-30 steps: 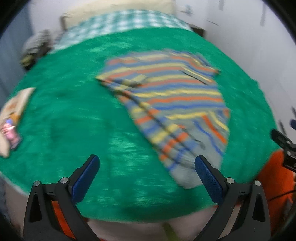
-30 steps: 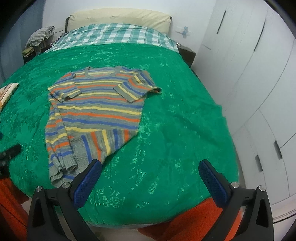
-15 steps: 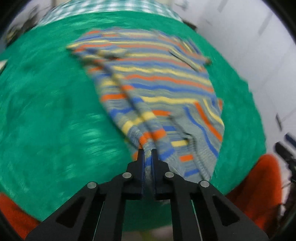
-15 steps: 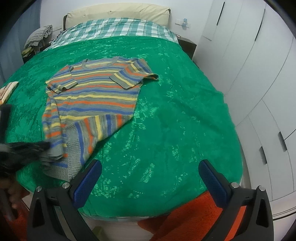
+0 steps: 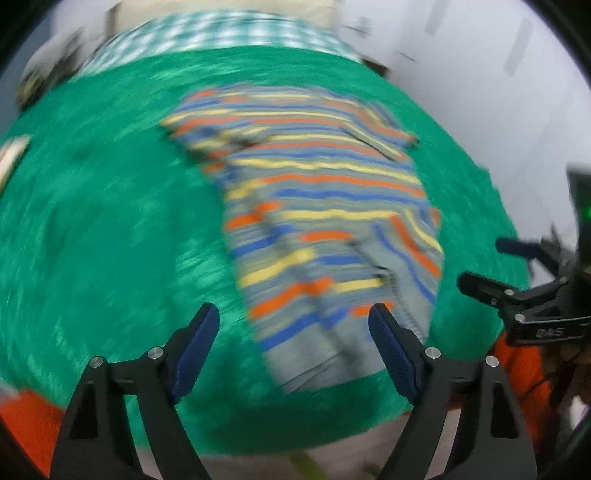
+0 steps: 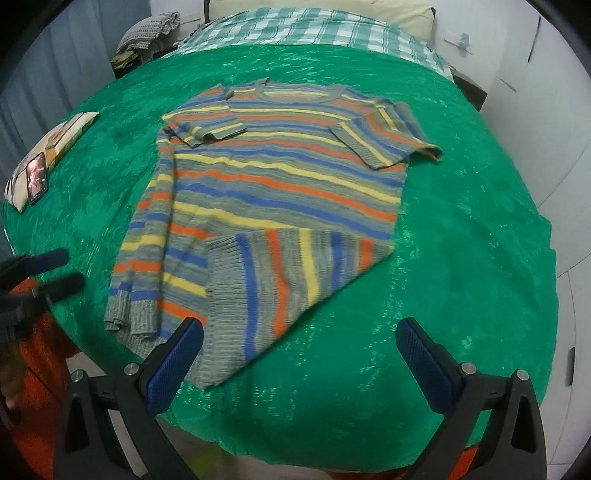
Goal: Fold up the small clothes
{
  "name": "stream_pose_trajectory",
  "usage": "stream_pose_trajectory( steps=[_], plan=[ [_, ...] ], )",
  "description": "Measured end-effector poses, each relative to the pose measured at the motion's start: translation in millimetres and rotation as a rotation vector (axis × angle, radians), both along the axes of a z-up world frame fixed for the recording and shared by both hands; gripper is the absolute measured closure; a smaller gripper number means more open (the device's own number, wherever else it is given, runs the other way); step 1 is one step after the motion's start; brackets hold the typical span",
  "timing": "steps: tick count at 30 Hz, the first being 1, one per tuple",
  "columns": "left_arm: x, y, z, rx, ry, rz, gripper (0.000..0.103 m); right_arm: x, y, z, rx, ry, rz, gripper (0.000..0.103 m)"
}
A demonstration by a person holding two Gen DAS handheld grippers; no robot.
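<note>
A bed (image 6: 461, 258) under a green cover filled both views, with a checked sheet (image 6: 314, 29) at its far end and a cushion (image 6: 51, 147) carrying a phone (image 6: 37, 177) near its left edge. The striped sweater (image 6: 280, 192) lay flat mid-bed, sleeves folded in, nothing across it. The left claw (image 5: 293, 345) had just been opening, released, its hem just beyond the tips. The right claw (image 6: 301, 360) stood released over the turned-up hem corner.
</note>
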State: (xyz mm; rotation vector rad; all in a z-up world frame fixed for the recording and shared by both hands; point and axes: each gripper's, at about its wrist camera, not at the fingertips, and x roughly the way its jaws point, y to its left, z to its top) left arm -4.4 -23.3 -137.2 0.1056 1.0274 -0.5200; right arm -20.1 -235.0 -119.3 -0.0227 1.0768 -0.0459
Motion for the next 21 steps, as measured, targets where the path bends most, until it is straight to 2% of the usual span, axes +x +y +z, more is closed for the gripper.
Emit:
stream_pose_trajectory(
  steps=[2, 3, 5, 6, 7, 9, 13, 18, 21],
  plan=[
    [8, -27, -15, 0.073, 0.007, -0.033, 0.020, -7, -5, -1, 0.024, -0.001, -0.033, 0.001],
    [12, -40, -28, 0.124, 0.027, -0.043, 0.025, -12, -10, -3, 0.032, 0.004, -0.053, 0.001],
    [20, -46, -48, 0.197, 0.063, -0.014, 0.082, -21, -21, -4, 0.021, 0.011, -0.082, 0.001],
    [21, -37, -48, 0.159, 0.073, 0.014, 0.085, -26, -25, -3, 0.010, 0.008, -0.089, 0.001],
    [21, -29, -44, 0.111, 0.084, 0.032, 0.092, -31, -29, -2, -0.001, 0.005, -0.092, 0.001],
    [20, 6, -28, -0.002, 0.117, 0.089, 0.093, -40, -36, 4, -0.024, -0.007, -0.092, 0.001],
    [17, 81, -9, -0.101, 0.124, 0.229, 0.093, -41, -35, 14, -0.036, -0.032, -0.054, 0.001],
    [26, 120, -33, -0.084, 0.158, 0.334, 0.098, 4, 11, 9, 0.046, -0.052, 0.068, 0.001],
    [26, 118, -47, -0.094, 0.179, 0.342, 0.098, 35, 48, -17, 0.034, -0.018, 0.147, 0.001]
  ],
)
